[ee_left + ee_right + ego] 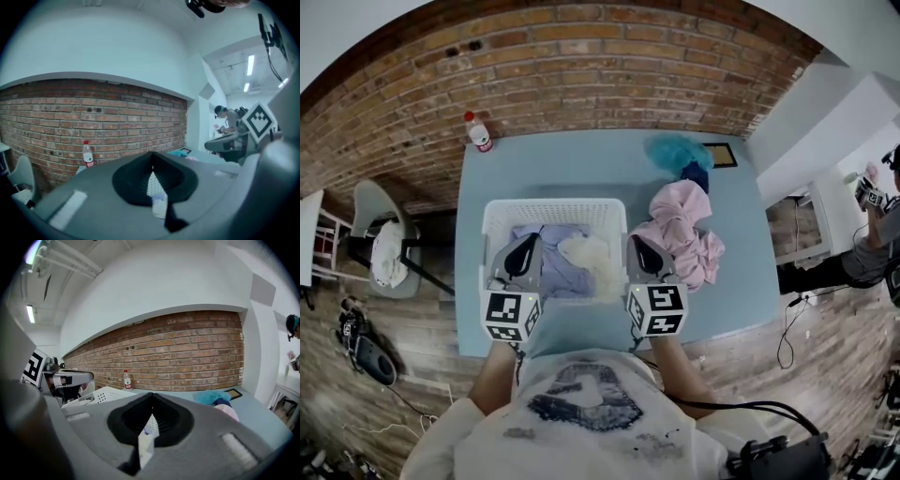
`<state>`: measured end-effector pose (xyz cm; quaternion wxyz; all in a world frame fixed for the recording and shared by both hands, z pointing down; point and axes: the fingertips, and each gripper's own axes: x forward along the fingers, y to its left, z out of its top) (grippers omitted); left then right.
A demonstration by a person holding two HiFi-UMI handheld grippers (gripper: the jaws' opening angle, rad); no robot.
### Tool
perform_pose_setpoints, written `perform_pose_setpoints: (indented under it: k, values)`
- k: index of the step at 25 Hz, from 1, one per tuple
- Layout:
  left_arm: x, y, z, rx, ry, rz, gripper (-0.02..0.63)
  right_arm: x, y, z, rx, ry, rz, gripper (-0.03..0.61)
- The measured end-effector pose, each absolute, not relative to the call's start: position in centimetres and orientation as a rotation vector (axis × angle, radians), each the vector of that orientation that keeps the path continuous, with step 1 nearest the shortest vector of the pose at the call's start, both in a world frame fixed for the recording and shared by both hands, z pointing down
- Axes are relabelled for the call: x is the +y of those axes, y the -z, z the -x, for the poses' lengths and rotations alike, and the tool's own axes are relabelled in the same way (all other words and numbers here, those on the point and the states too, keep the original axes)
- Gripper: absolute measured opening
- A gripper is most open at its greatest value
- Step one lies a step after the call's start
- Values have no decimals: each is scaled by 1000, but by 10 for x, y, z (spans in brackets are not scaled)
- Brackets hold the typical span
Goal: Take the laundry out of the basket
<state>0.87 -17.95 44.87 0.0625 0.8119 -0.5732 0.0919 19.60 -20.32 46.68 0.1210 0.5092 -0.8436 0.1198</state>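
Gripping basket (553, 204) rim: left tool (523, 251), right tool (643, 253), both clamped shut | blue table (562, 159) | brick wall (562, 66)

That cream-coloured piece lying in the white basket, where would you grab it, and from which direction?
Come from straight above, since the basket's walls close off every side. Pinch a raised wrinkle near the middle of the cream garment. It lies crumpled on top at the basket's right, beside the lavender garment, so its folds probably give something to pinch.

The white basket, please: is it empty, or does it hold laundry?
Not empty: in the head view a lavender garment and a cream garment lie inside the basket.
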Motion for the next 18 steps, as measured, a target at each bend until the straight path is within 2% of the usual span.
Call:
perform_pose_setpoints:
  k: [10, 18]
  values:
    - [-175, -463, 81, -1739, -270, -2406, -8, -202, -480, -107, -2441, -372, -1426, -2]
    - [-180, -478, 123, -1699, -271, -2403, -8, -201, -496, -61, -2409, -414, -1409, -2]
